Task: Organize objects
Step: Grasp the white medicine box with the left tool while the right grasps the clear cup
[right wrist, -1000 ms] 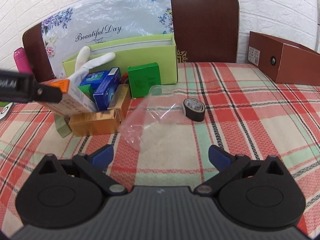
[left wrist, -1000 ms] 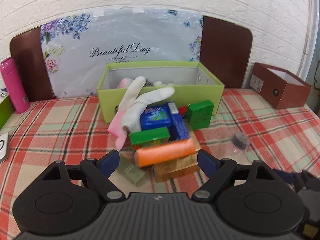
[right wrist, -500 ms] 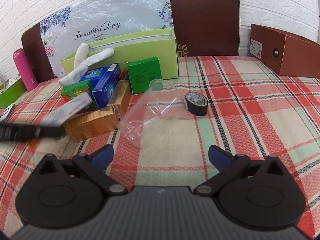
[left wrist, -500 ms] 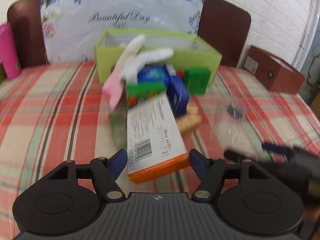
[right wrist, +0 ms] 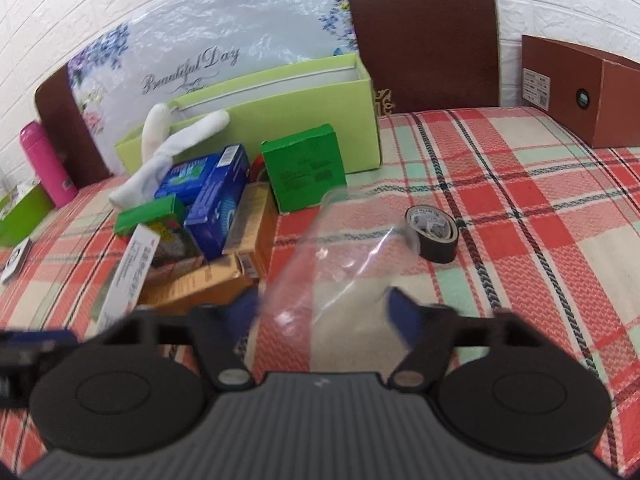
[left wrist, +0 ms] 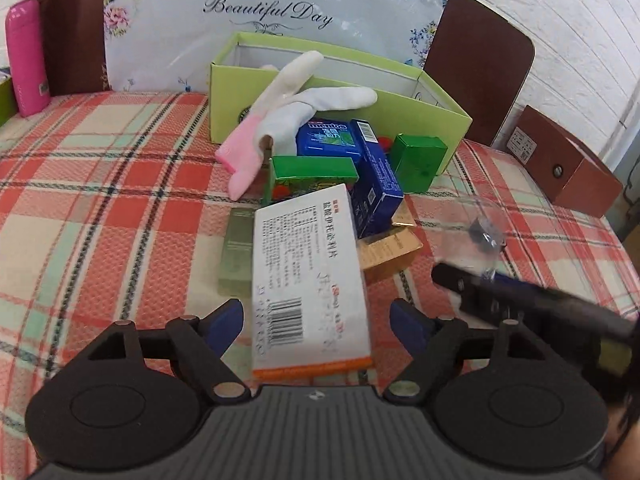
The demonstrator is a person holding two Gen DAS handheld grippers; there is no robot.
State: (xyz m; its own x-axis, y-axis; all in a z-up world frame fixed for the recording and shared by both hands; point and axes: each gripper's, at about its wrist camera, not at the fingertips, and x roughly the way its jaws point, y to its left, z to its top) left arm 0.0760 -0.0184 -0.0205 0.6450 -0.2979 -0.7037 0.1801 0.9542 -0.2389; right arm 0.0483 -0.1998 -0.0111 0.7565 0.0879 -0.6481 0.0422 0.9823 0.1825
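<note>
Lying between the left gripper's (left wrist: 316, 320) parted jaws, which have just widened, the white medicine box (left wrist: 308, 276) touches neither pad; beyond, a light-green box (left wrist: 340, 120) holds a white glove (left wrist: 308, 100) on plaid cloth (left wrist: 100, 200). Right gripper (right wrist: 320, 316) jaws, just narrowing, straddle a clear plastic bag (right wrist: 340, 264); contact unclear.

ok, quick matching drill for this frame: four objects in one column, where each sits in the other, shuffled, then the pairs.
Things:
1. white medicine box
2. black tape roll
3. white glove
4. pink bottle

Places:
A. draped over the lime box's front wall
B. alone on the plaid cloth, right of the clear bag
C. between the left tool's open jaws
D. far left, by the headboard

Pairs: 1-C, 2-B, 3-A, 4-D
</note>
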